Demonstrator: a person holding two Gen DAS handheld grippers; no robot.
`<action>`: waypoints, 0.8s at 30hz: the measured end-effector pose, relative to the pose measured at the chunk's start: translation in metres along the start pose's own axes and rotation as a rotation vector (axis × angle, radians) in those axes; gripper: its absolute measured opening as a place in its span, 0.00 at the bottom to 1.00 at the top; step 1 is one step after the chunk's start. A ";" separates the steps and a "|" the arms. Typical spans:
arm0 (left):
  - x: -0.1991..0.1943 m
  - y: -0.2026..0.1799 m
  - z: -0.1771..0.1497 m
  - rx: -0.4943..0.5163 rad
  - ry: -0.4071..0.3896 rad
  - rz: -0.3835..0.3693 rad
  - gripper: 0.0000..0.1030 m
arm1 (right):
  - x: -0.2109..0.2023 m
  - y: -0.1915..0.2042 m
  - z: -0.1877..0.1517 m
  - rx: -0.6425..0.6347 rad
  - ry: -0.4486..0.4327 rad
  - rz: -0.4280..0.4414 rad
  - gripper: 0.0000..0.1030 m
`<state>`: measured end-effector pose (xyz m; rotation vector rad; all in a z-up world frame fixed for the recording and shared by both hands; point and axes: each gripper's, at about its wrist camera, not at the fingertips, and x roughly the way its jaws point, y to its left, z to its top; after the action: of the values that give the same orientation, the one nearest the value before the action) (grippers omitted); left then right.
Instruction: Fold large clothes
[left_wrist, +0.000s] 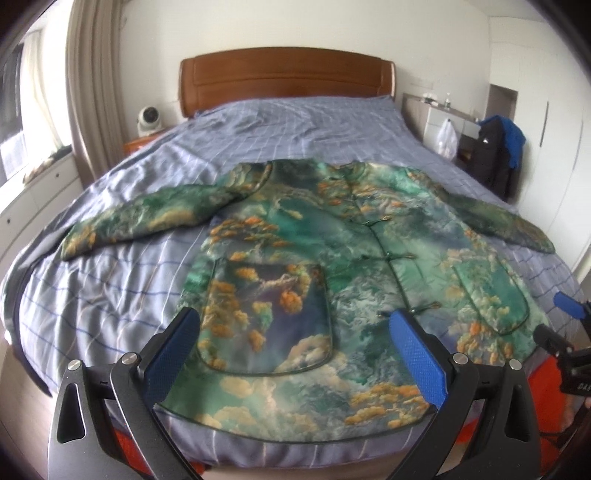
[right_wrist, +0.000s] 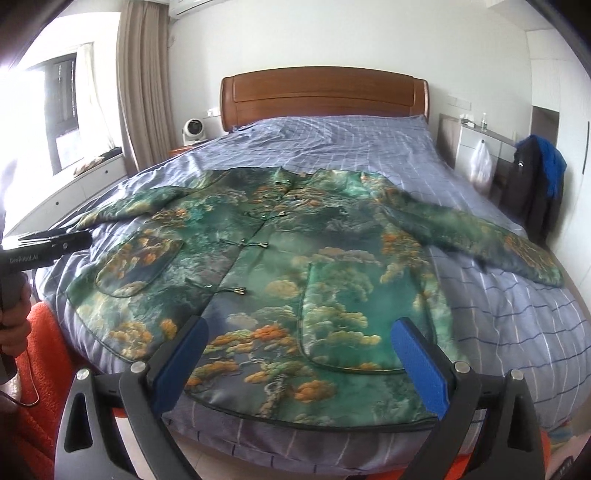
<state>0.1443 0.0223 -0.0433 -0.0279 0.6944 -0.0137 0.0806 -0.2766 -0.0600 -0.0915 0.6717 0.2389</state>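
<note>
A green jacket (left_wrist: 314, 236) with orange and cream cloud print lies flat and face up on the bed, buttoned, both sleeves spread out to the sides. It also shows in the right wrist view (right_wrist: 295, 258). My left gripper (left_wrist: 295, 325) is open and empty above the jacket's left patch pocket (left_wrist: 266, 314) near the hem. My right gripper (right_wrist: 299, 332) is open and empty above the right pocket (right_wrist: 354, 317) near the hem. The right gripper's blue tip shows at the right edge of the left wrist view (left_wrist: 570, 306).
The bed (left_wrist: 110, 295) has a blue checked sheet and a wooden headboard (left_wrist: 284, 79). A small white fan (left_wrist: 147, 118) stands on the left nightstand. A chair with dark and blue clothes (left_wrist: 498, 155) stands on the right. Orange fabric (right_wrist: 33, 369) lies below the bed's foot.
</note>
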 end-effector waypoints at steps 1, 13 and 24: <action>0.000 -0.001 0.000 0.002 0.001 -0.003 0.99 | 0.000 0.001 0.000 0.000 0.002 0.005 0.96; 0.000 0.002 -0.003 -0.028 0.008 -0.015 0.99 | 0.002 0.007 -0.005 0.001 0.015 0.040 0.96; 0.005 -0.002 -0.005 -0.006 0.026 0.003 0.99 | 0.004 0.013 -0.007 -0.008 0.019 0.064 0.96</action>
<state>0.1450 0.0200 -0.0496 -0.0325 0.7201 -0.0087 0.0760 -0.2645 -0.0676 -0.0799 0.6931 0.3020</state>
